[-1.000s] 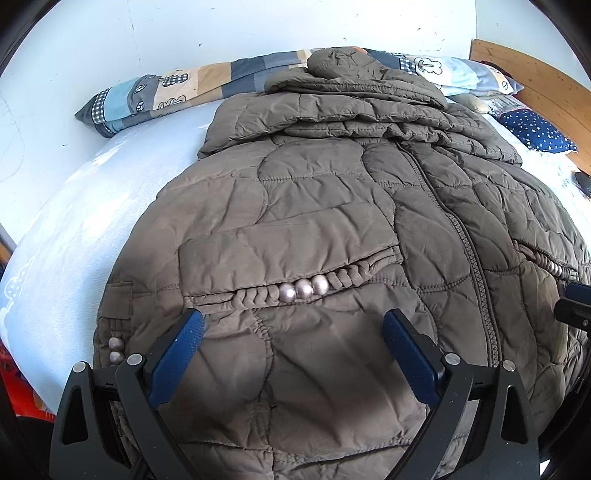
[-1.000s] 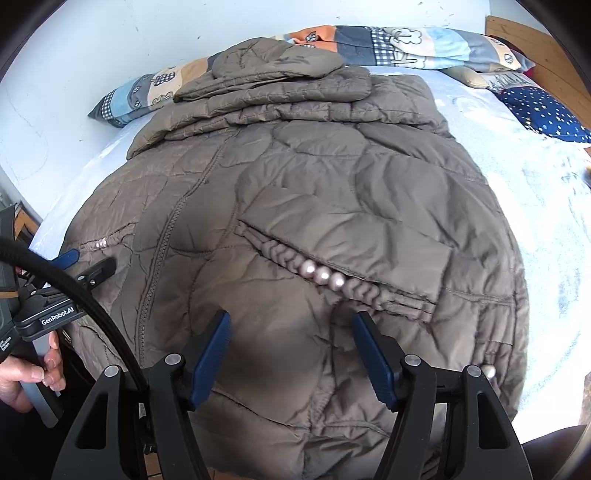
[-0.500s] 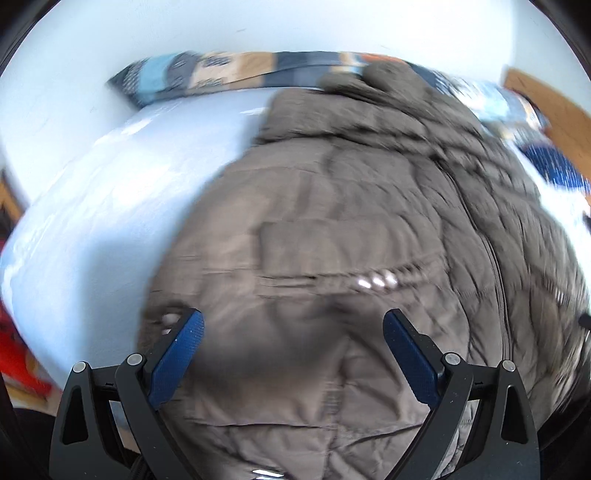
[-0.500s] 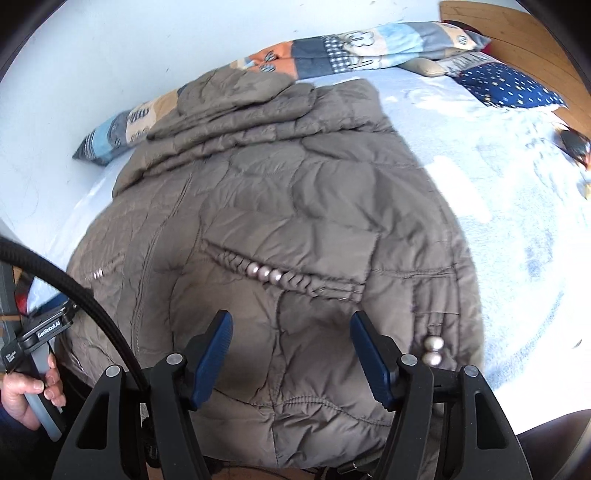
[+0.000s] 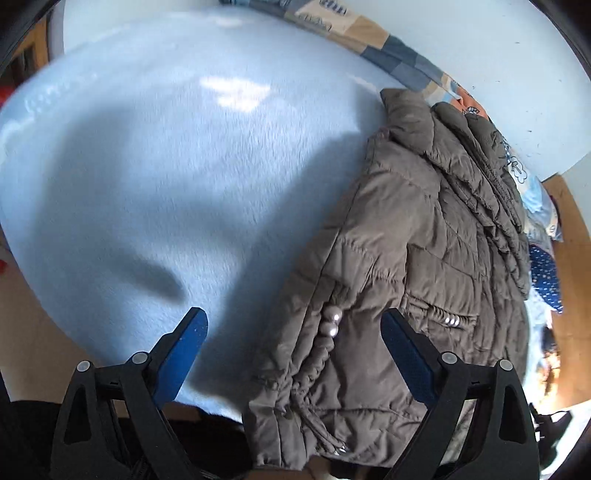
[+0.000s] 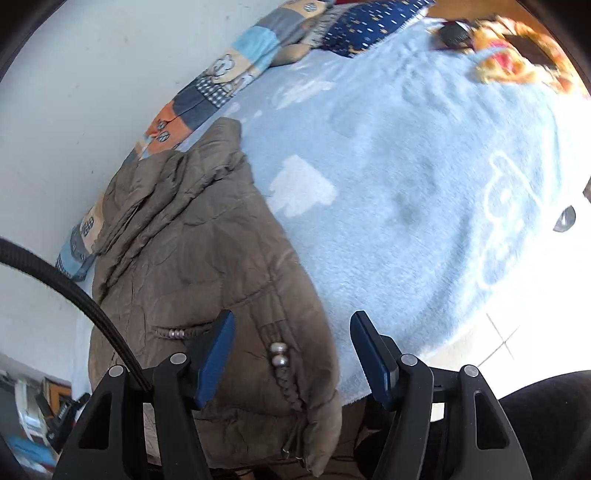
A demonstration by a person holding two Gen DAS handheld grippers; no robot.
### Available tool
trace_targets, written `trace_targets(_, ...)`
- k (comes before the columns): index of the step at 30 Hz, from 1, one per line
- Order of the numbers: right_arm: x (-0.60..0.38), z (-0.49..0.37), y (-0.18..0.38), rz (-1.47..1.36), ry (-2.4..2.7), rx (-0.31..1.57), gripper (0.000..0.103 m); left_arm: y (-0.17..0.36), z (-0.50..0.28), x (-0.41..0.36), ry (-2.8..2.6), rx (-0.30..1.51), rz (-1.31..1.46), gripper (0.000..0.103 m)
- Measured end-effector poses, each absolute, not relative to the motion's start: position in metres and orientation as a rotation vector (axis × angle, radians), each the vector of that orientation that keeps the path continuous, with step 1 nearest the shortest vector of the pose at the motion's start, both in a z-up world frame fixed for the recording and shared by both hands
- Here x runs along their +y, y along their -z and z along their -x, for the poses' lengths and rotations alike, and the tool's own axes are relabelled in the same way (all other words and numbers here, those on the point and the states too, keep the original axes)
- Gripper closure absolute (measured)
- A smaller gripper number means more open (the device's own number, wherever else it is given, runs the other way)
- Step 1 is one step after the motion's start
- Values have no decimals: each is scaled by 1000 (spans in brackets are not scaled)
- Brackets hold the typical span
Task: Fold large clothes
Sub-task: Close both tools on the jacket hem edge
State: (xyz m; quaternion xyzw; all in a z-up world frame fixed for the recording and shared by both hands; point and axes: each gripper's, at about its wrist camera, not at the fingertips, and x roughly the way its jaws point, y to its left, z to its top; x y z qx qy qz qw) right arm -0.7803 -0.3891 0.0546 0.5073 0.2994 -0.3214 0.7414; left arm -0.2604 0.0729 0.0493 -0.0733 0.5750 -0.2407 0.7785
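Pearl beads [image 5: 331, 322] on the brown quilted puffer jacket [image 5: 406, 280] sit between my left gripper's [image 5: 293, 325] spread fingers, while only my right gripper [image 6: 291, 332], also spread, sees the navy dotted pillow [image 6: 369, 22].

A pale blue fleece blanket [image 5: 155, 177] covers the bed. A long patchwork pillow [image 6: 221, 79] lies along the white wall [image 6: 85, 85] at 11 o'clock in the right wrist view, with a navy dotted cushion [image 6: 369, 24] beside it at 12.
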Motion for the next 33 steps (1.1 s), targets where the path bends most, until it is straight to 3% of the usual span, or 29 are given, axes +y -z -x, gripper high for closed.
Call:
trace_targets(15, -366, 741, -26, -1068, 584, 925, 33, -36, 267, 83, 512, 1345, 155, 9)
trace_targets(16, -366, 735, -23, -1061, 568, 947, 35, -34, 267, 82, 517, 1349, 153, 13)
trace_targets(18, -364, 727, -21, -1027, 570, 989, 41, -32, 268, 79, 550, 1355, 136, 21)
trace_targets(20, -360, 723, -22, -992, 567, 1005, 57, -33, 273, 71, 580, 1345, 86, 35)
trace_targets(23, -358, 721, -27, -954, 574, 1001, 74, -39, 285, 62, 614, 1329, 27, 45)
trace_targets(28, -358, 726, -30, -950, 576, 999, 74, -38, 303, 59, 573, 1352, -40, 44)
trace_targets(31, -357, 726, -26, -974, 575, 1019, 65, -28, 313, 62, 554, 1413, -16, 43)
trace_targets(33, -355, 724, -25, -962, 577, 1031, 65, -29, 319, 62, 543, 1380, -39, 43)
